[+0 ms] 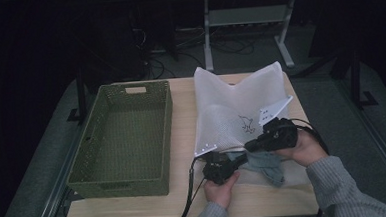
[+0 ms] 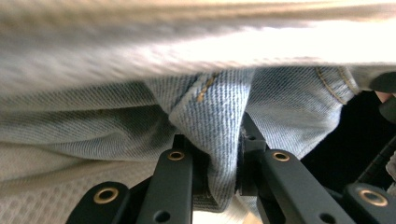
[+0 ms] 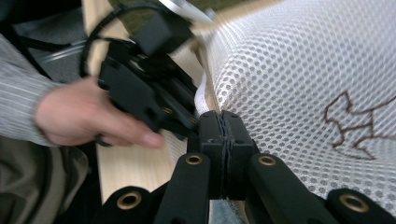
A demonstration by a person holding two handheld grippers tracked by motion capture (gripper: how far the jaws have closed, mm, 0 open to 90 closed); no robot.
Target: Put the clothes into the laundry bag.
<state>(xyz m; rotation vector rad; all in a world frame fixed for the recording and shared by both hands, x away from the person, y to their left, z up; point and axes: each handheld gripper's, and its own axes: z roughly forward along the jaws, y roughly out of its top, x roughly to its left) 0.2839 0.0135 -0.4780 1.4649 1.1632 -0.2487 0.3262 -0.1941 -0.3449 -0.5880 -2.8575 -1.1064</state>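
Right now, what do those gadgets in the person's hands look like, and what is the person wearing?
Each hand holds a black gadget: the left gripper and the right gripper. Each ends in two black jaws with brass-coloured rivets, carries a pale three-cornered plate on top, and trails a black cable. The person wears a grey ribbed knit sleeve on each arm.

Grey ribbed sleeves (image 1: 345, 188), black grippers

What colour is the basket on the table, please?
Olive green basket, woven; the high view shows it best.
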